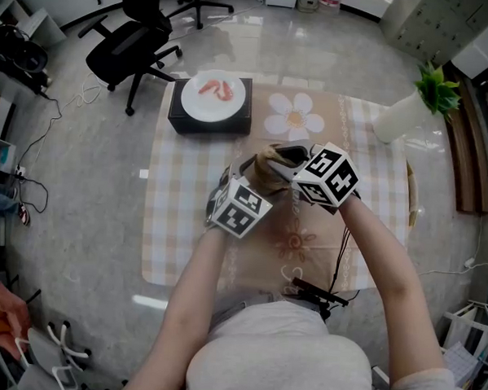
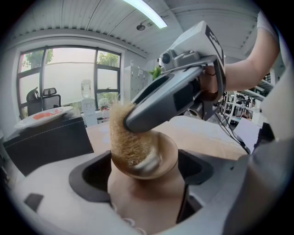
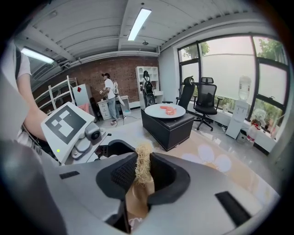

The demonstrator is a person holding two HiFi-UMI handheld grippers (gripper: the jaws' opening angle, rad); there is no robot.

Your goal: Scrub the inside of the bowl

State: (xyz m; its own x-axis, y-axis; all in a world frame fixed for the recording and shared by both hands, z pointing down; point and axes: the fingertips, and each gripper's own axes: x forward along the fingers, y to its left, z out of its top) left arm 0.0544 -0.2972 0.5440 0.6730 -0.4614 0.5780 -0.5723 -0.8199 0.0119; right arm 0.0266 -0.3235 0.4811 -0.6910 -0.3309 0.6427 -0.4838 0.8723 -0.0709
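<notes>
Starting at the left of the head view, a black office chair [image 1: 128, 47] stands on the floor at about ten o'clock from the table's middle. Next to the right, at eleven o'clock, a black box [image 1: 185, 118] sits on the checked tablecloth [image 1: 182, 211] with a white plate [image 1: 218, 96] on top; something reddish lies on the plate.

At the centre of the cloth the two tools meet. The left gripper [image 2: 144, 176] has its jaws closed against the sides of a brown bowl [image 2: 164, 161], which sits between them with its opening tilted up towards one o'clock in the left gripper view. A straw-coloured scrubber [image 2: 124, 137] is pushed down into the bowl's hollow, touching its inner wall on the nine o'clock side.

That scrubber is pinched flat between the jaws of the right gripper [image 3: 143, 172], which comes in over the bowl from two o'clock in the left gripper view. In the right gripper view the fibres stick up past the pads, and the brown bowl shows just below them at six o'clock.

Farthest right, at two o'clock on the table, a white vase [image 1: 397, 119] holds a green plant [image 1: 437, 88], well apart from both grippers.
</notes>
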